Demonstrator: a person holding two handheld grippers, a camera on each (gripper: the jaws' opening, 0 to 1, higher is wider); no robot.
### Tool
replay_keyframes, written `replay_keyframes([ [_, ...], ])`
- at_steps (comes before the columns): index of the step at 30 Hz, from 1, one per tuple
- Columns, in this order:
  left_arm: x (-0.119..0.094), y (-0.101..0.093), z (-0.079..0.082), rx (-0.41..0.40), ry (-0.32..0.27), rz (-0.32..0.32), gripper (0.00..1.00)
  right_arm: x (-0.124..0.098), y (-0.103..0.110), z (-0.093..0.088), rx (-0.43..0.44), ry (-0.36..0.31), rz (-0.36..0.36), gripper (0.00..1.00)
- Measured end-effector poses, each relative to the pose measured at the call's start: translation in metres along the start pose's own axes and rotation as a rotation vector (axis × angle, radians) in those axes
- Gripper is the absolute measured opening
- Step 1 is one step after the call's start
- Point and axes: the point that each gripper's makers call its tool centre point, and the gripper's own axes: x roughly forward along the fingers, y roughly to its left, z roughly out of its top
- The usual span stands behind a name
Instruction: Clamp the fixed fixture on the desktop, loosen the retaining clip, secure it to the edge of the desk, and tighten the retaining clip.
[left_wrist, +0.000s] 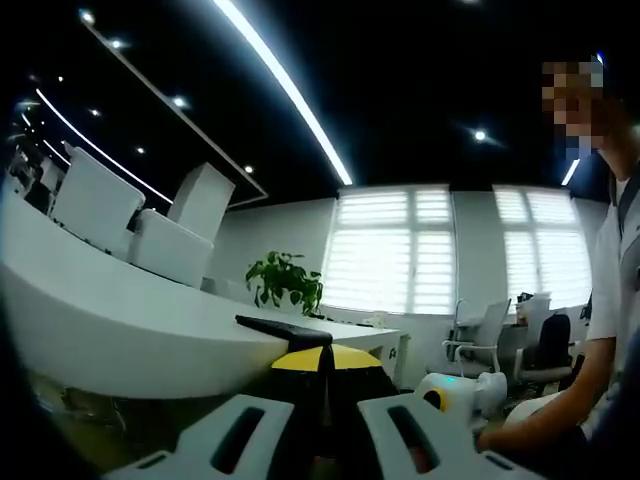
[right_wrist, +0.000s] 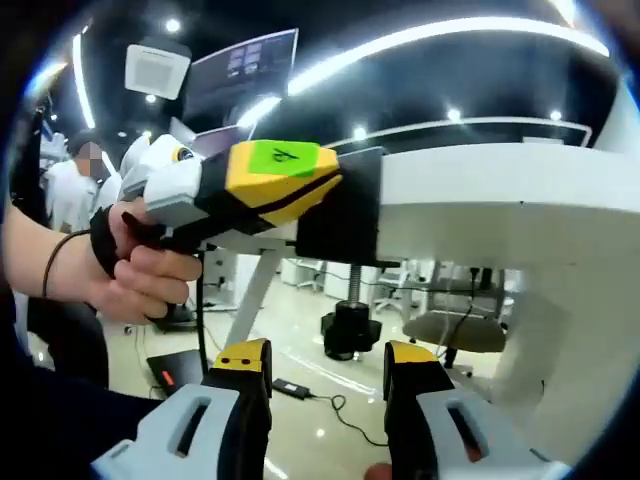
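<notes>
The black clamp fixture (right_wrist: 340, 215) sits over the edge of the white desk (right_wrist: 480, 200). Its threaded screw (right_wrist: 352, 283) hangs below the desktop and ends in a black knob (right_wrist: 350, 330). My left gripper (right_wrist: 320, 195), held by a hand, comes in from the left and is shut on the fixture's upper body. In the left gripper view its yellow-tipped jaws (left_wrist: 325, 360) are closed together against the black fixture (left_wrist: 290, 328) on the desk (left_wrist: 120, 320). My right gripper (right_wrist: 328, 360) is open, just under the knob without touching it. It also appears at lower right in the left gripper view (left_wrist: 458, 392).
White partitions (left_wrist: 95, 205) stand on the desk, and a potted plant (left_wrist: 287, 282) is beyond it. Office chairs (left_wrist: 490, 335) stand by the windows. A desk leg (right_wrist: 250, 290) slants down at left. A cable and adapter (right_wrist: 290, 388) lie on the floor. A person (left_wrist: 610, 260) is close on the right.
</notes>
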Motion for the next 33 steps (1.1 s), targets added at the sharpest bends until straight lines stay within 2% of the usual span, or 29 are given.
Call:
replay_keyframes([
  [2, 0.0, -0.001, 0.0, 0.001, 0.004, 0.001, 0.02, 0.002, 0.0, 0.001, 0.004, -0.008, -0.077, 0.43],
  [5, 0.0, -0.002, 0.0, 0.005, 0.008, 0.003, 0.02, 0.007, -0.008, 0.002, -0.01, 0.003, -0.154, 0.42],
  [8, 0.0, -0.003, 0.0, 0.006, 0.009, 0.005, 0.02, 0.01, -0.017, 0.009, 0.03, -0.02, -0.209, 0.4],
  [13, -0.001, -0.005, 0.0, -0.002, -0.002, 0.004, 0.02, 0.016, -0.027, 0.011, 0.025, -0.018, -0.25, 0.25],
  [15, -0.001, -0.006, 0.0, -0.002, -0.003, 0.006, 0.02, 0.017, -0.031, 0.011, 0.03, -0.014, -0.255, 0.24],
  [22, -0.001, -0.004, 0.0, -0.001, 0.001, 0.005, 0.02, 0.017, -0.031, 0.01, 0.017, -0.018, -0.193, 0.24],
  [28, 0.0, 0.0, 0.0, -0.002, 0.001, 0.006, 0.02, 0.02, -0.023, 0.011, 0.016, -0.029, 0.014, 0.24],
  [31, 0.0, 0.004, 0.001, -0.004, 0.0, 0.004, 0.02, 0.02, -0.02, 0.011, -0.01, -0.012, 0.125, 0.24],
  [33, 0.0, 0.006, 0.001, -0.005, -0.002, 0.004, 0.02, 0.02, -0.019, 0.01, -0.023, -0.001, 0.171, 0.24],
])
